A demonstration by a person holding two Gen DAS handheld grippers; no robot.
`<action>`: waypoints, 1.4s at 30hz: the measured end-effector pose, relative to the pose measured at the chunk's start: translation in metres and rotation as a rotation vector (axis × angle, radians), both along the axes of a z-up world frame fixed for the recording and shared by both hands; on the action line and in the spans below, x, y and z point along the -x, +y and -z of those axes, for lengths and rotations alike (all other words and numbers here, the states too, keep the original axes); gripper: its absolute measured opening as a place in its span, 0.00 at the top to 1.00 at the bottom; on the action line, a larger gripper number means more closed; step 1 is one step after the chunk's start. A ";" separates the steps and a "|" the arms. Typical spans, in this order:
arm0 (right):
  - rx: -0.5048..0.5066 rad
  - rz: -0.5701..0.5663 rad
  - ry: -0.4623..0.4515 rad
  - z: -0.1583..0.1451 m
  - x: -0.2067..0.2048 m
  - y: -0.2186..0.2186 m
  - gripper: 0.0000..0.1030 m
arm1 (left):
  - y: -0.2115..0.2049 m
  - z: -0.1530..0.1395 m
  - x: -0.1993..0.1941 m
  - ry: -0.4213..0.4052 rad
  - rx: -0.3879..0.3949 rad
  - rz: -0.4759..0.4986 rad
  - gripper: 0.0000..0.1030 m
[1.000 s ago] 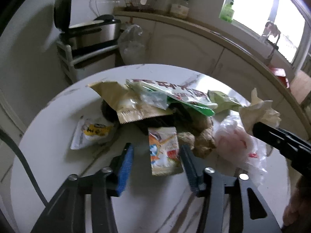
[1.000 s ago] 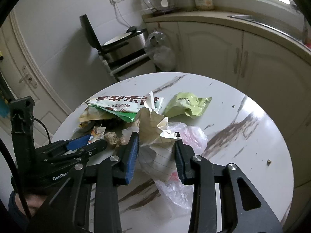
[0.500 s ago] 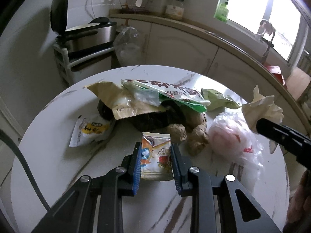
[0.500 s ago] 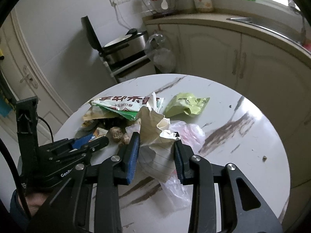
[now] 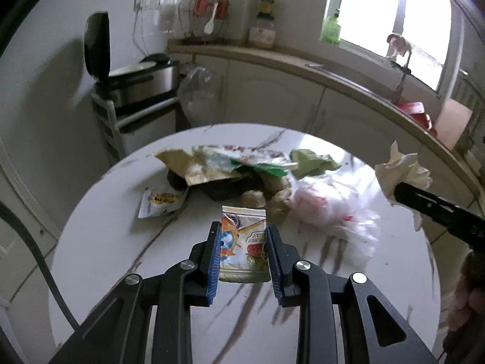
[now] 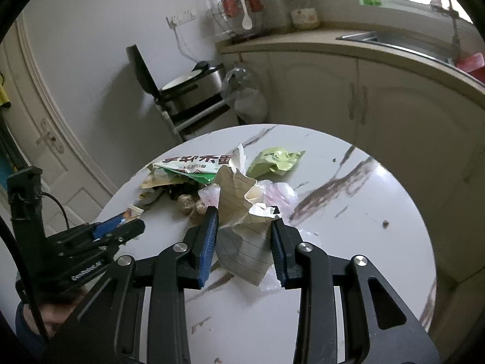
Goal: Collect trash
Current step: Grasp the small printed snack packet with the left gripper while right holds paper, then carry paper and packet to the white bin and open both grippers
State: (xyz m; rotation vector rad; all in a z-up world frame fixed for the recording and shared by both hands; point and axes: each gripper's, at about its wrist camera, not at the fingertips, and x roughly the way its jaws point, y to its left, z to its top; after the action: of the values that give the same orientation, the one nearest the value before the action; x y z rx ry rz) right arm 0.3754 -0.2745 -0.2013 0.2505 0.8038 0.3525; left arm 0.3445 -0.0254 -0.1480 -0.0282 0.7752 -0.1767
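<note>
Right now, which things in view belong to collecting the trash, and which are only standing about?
Job:
- small snack packet in left gripper
- crumpled lined paper in right gripper
- green wrapper
- pink plastic bag
- yellow sachet

Standing about:
- cooker
- jar
- sink

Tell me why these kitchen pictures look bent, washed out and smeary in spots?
Both views are fisheye, so the counter and round table bow and the corners go black. Left wrist view: the window is blown out white and the trash pile is motion-blurred. Right wrist view: dimmer but sharper, the lined paper crisp.
</note>
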 end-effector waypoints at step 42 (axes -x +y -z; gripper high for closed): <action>-0.074 0.631 0.102 0.084 0.226 -0.345 0.70 | -0.407 0.046 0.082 0.081 -0.067 0.631 0.76</action>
State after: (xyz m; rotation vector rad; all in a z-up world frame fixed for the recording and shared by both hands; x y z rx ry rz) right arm 0.1492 -0.6199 -0.2850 0.5762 0.7694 -0.2269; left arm 0.2626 -0.4328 -0.1941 0.2774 0.8519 -0.7509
